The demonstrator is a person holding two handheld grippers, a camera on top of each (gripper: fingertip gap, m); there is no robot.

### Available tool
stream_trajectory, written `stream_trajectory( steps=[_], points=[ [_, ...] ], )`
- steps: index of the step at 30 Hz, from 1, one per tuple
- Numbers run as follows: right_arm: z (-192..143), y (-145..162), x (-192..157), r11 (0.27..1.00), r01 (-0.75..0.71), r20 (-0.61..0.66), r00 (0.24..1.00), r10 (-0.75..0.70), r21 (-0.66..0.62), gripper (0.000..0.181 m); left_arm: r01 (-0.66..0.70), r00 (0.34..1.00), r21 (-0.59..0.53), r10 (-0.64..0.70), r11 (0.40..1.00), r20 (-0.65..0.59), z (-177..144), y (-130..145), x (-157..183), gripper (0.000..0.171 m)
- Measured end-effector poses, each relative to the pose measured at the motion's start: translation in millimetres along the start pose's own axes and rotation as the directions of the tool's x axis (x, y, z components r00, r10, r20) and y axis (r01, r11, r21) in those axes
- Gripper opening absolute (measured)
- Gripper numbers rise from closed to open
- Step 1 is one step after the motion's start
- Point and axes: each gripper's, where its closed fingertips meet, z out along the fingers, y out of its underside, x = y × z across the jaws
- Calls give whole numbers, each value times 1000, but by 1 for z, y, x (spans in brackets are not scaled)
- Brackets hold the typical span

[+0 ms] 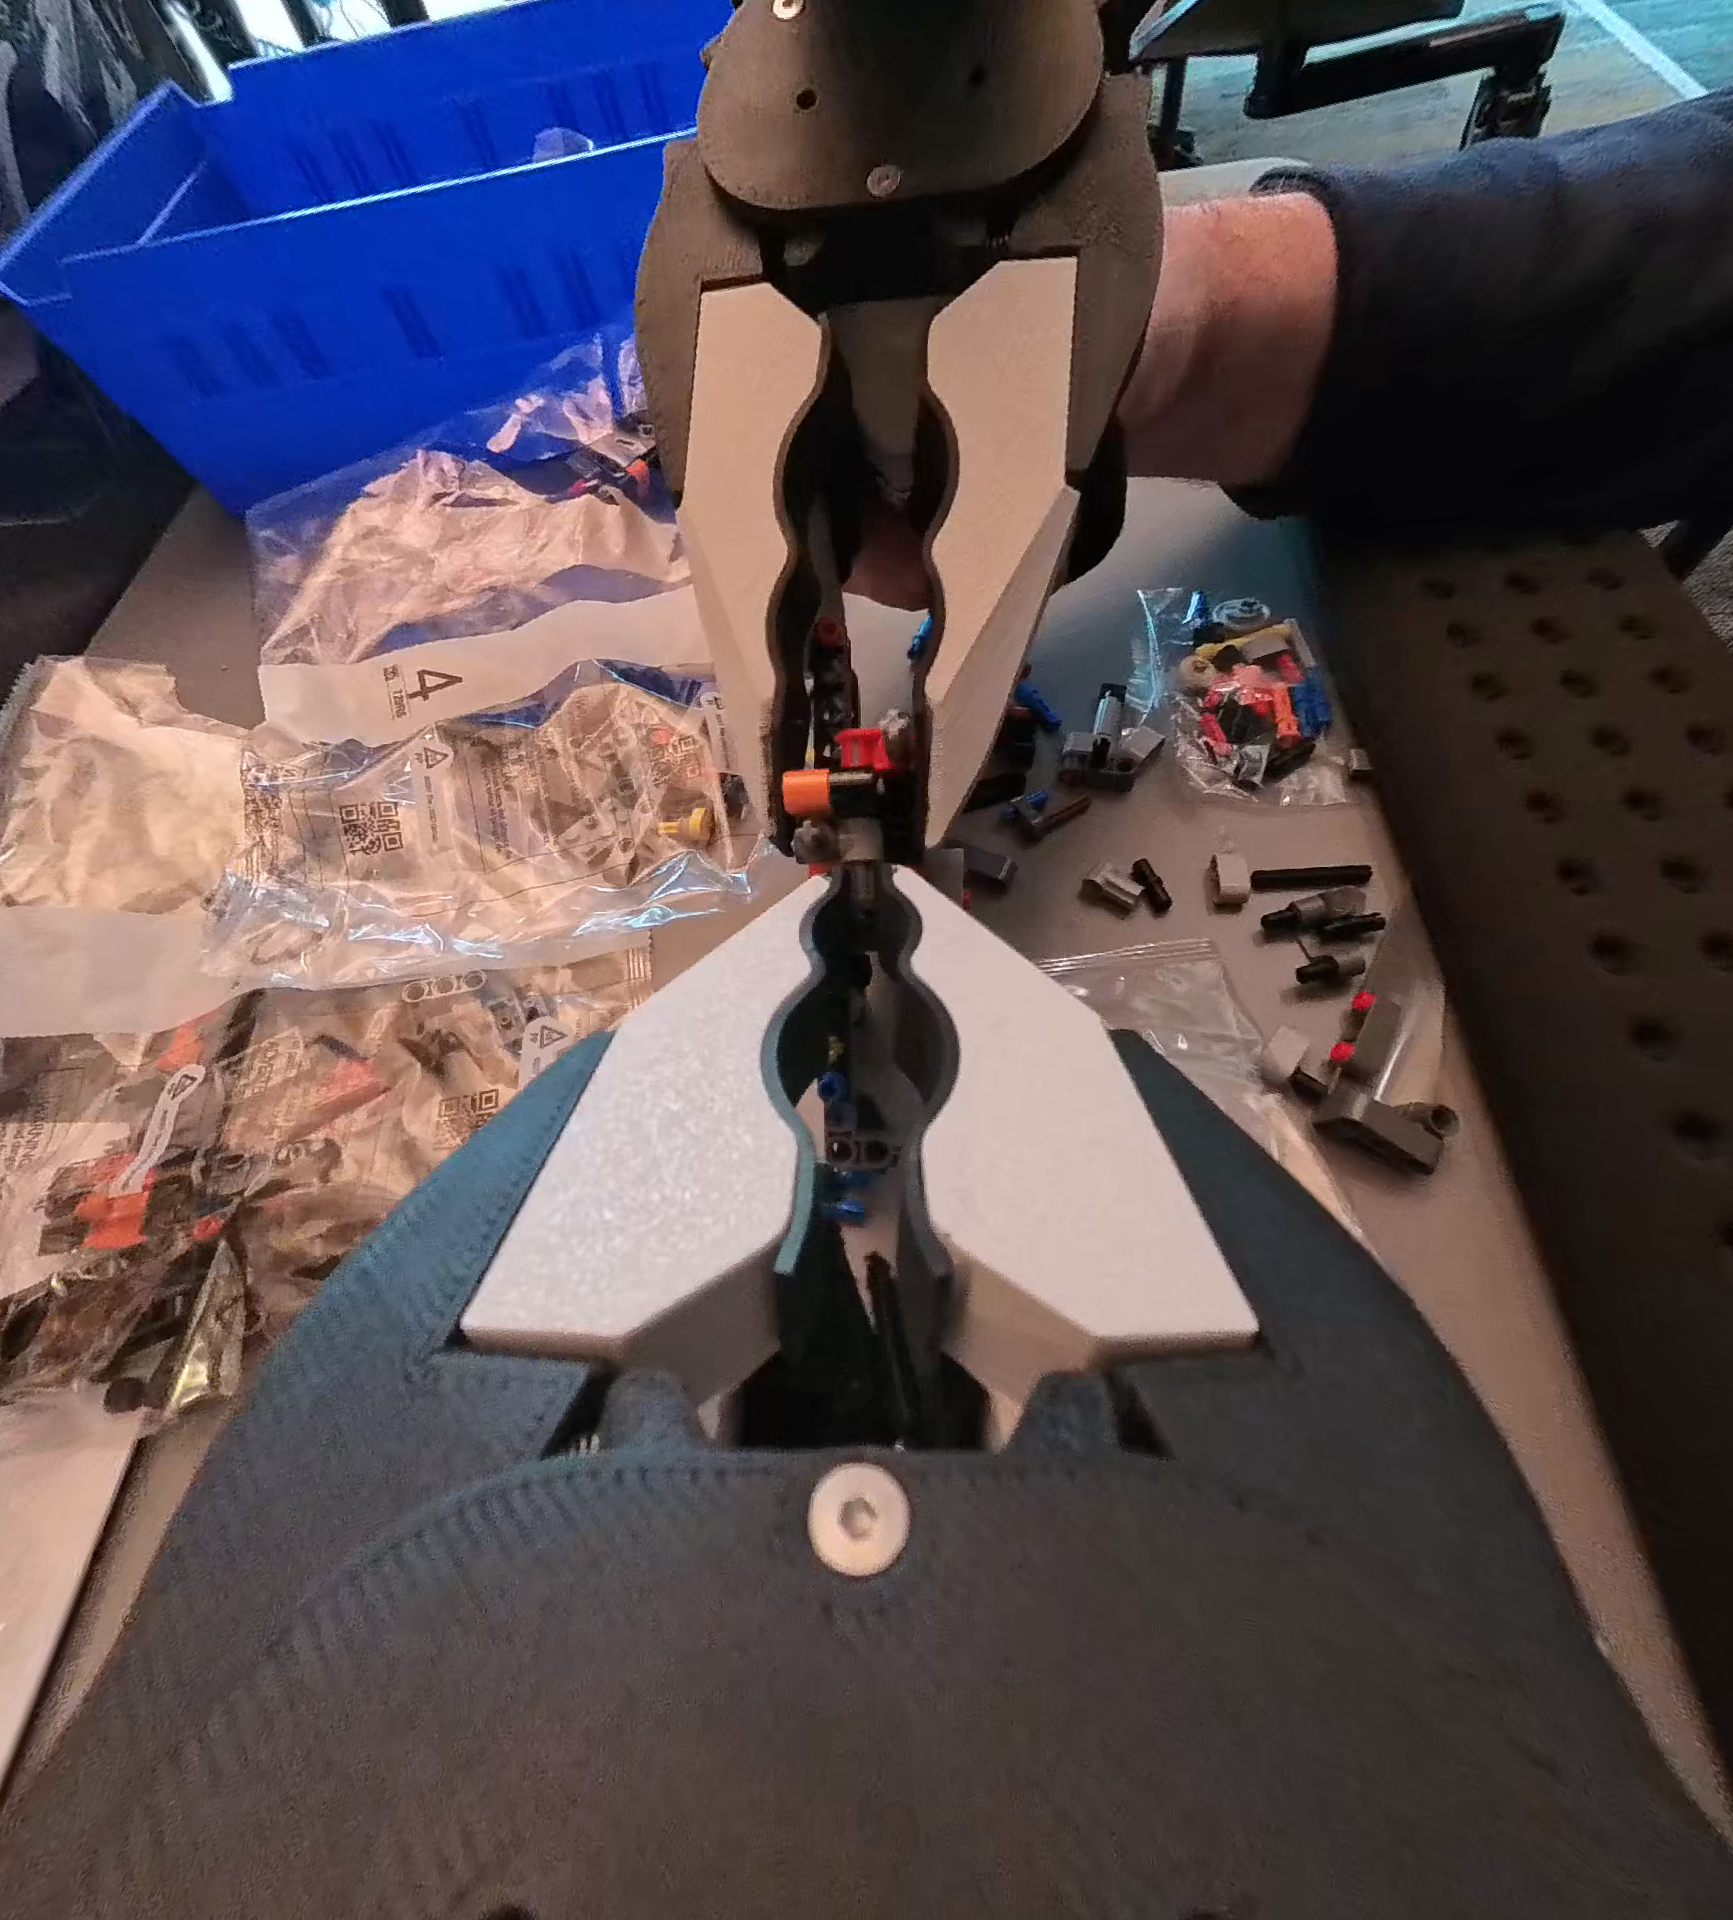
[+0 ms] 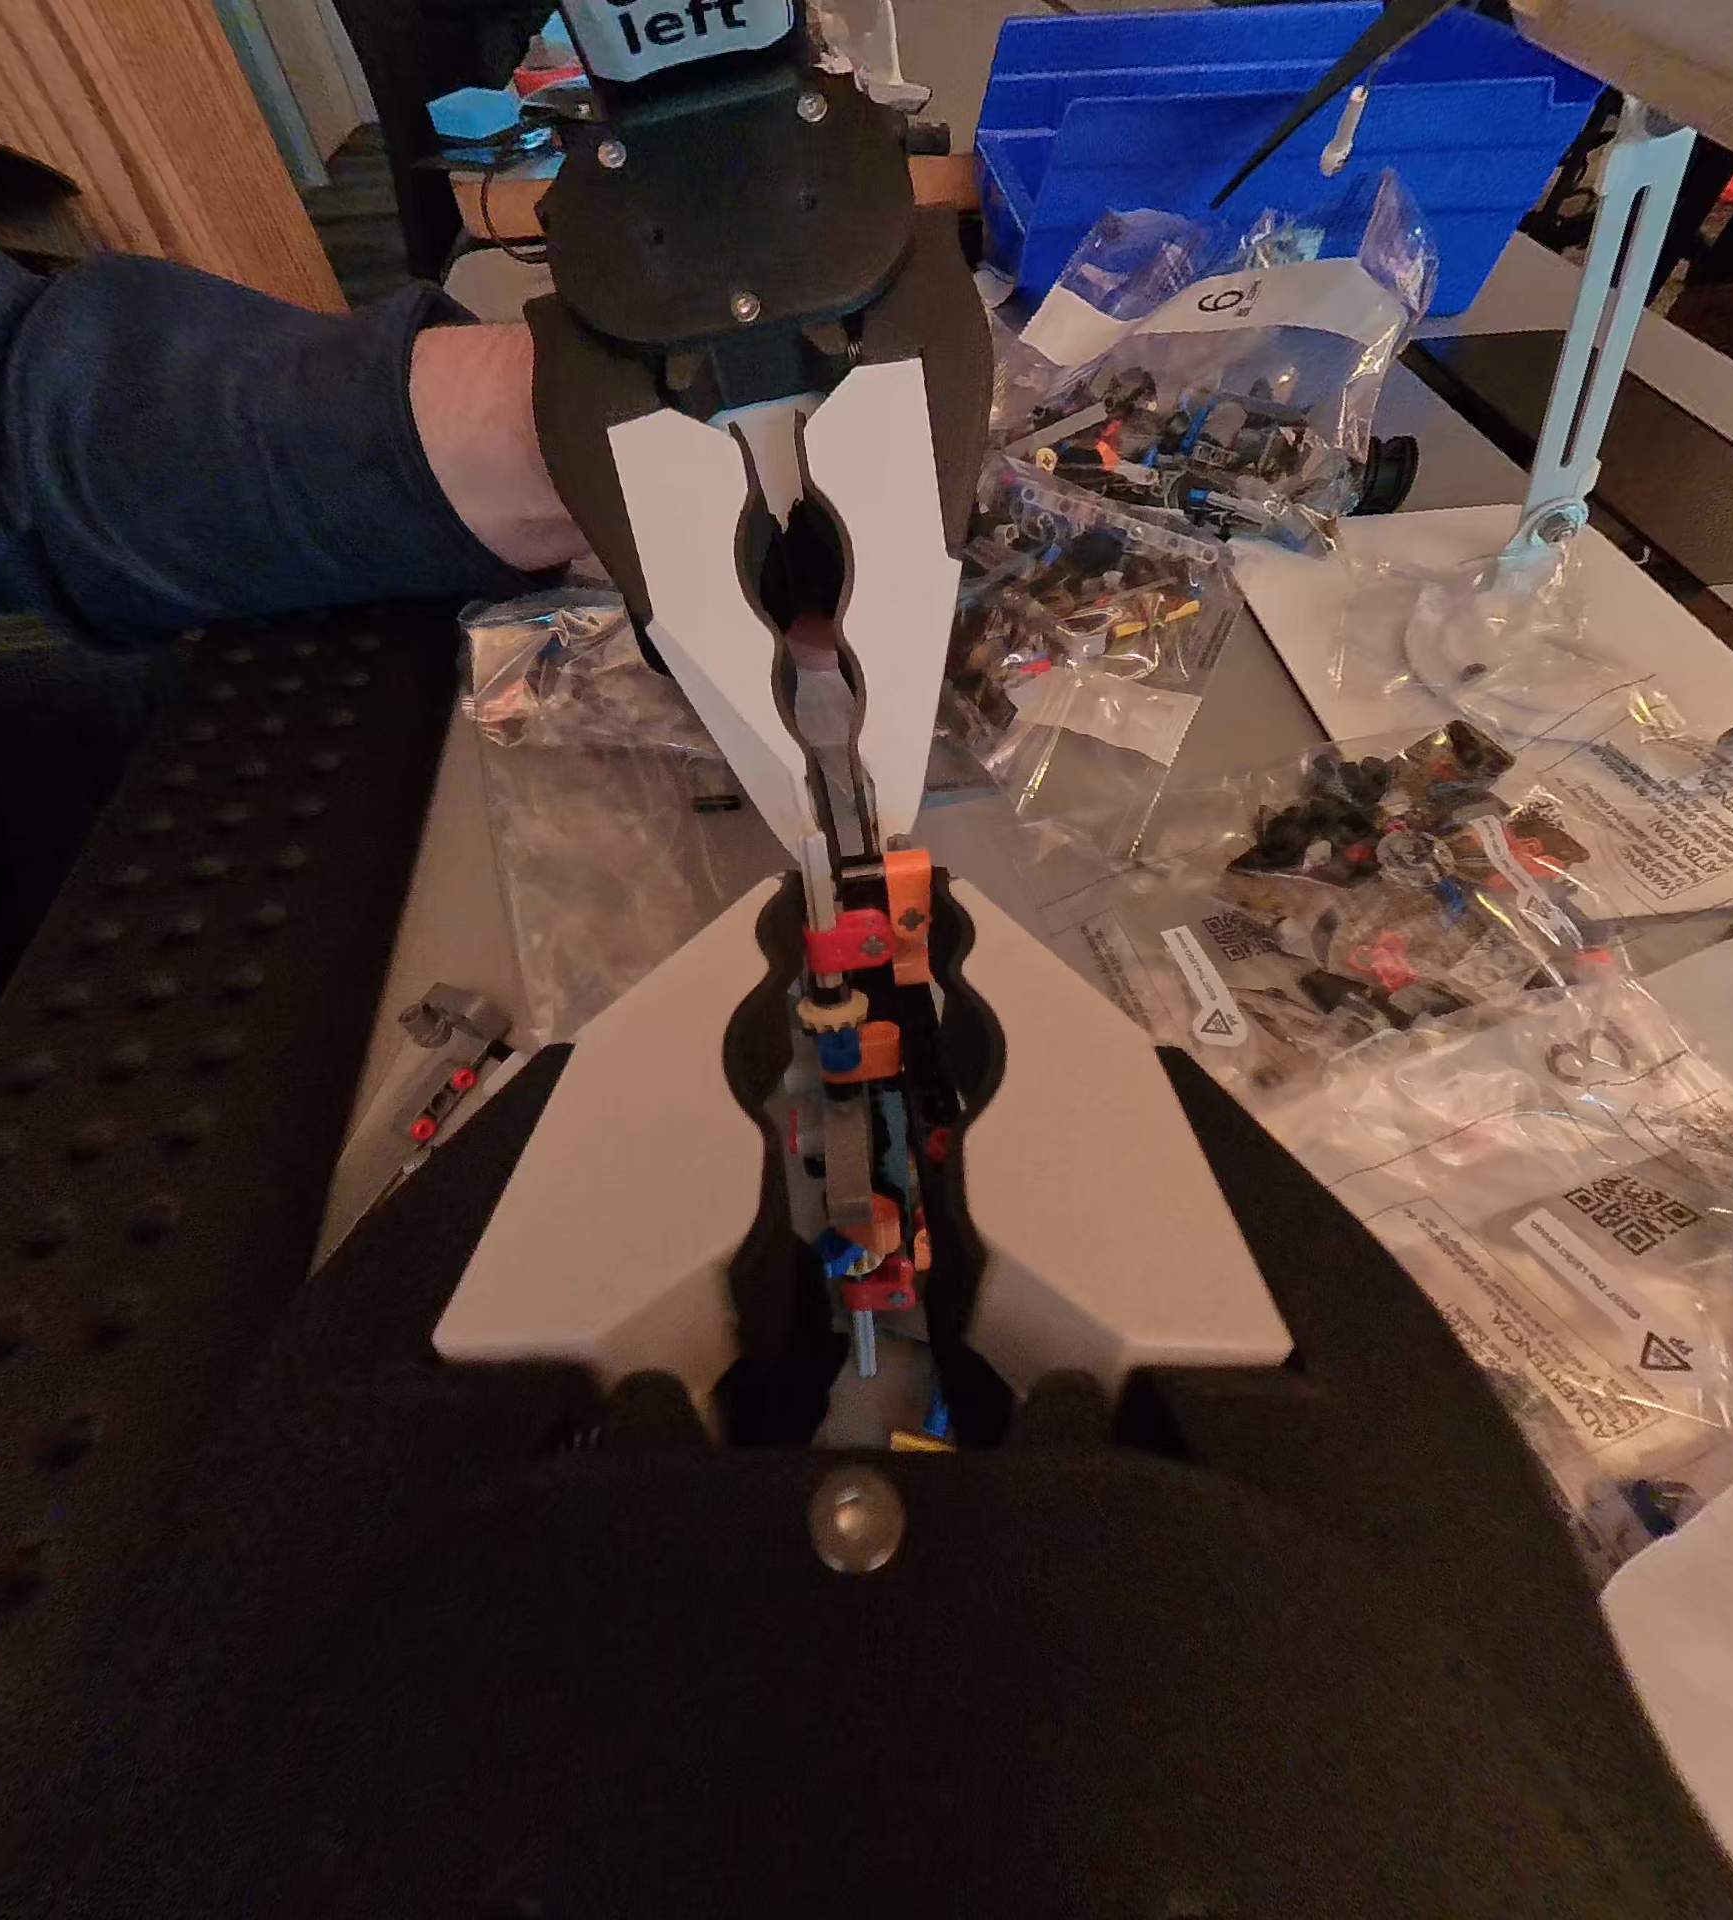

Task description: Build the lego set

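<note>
A small lego assembly (image 2: 867, 1049) of black, orange, red and grey parts lies lengthwise between the fingers of my right gripper (image 2: 867, 883), which is shut on it above the table. My left gripper (image 2: 851, 821) faces it tip to tip and is shut on the assembly's far end. In the left wrist view my left gripper (image 1: 857, 888) pinches the grey end, and the orange and red parts of the assembly (image 1: 841, 779) sit inside my right gripper (image 1: 857, 842). Much of the assembly is hidden by the fingers.
Several clear bags of lego parts (image 1: 426, 790) (image 2: 1153, 499) cover one side of the table, in front of blue bins (image 1: 353, 260) (image 2: 1257, 135). Loose dark pins and grey pieces (image 1: 1309, 904) lie on the other side beside a dark perforated surface (image 1: 1620, 935). A white stand (image 2: 1589, 343) rises at the right. Both grippers' tips are close together, under 4 cm apart.
</note>
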Motion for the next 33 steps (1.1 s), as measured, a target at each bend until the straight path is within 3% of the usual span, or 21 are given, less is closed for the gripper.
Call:
stream_trajectory(
  steps=[21,29,30,31,32,33],
  points=[
    [-1,4,-9,999,34,39,999,-33,-35,20,-209,972,-163,224,964,75,-2,6,7,4],
    [-3,5,-14,999,37,70,997,-34,-36,20,-244,963,-171,259,955,74,-4,6,12,3],
    [-6,6,-12,999,33,60,998,-30,-39,21,-248,960,-188,268,950,84,-5,8,10,0],
    [-20,8,4,1000,-9,-1,1000,9,-26,20,-253,951,-353,299,901,83,-13,40,0,0],
    [-41,7,16,999,-44,-41,998,45,26,19,-206,966,-340,246,918,77,-20,54,-1,0],
    [-54,-2,13,995,-52,-15,998,53,91,19,-161,976,-268,195,950,102,-26,45,-3,0]
  ],
)
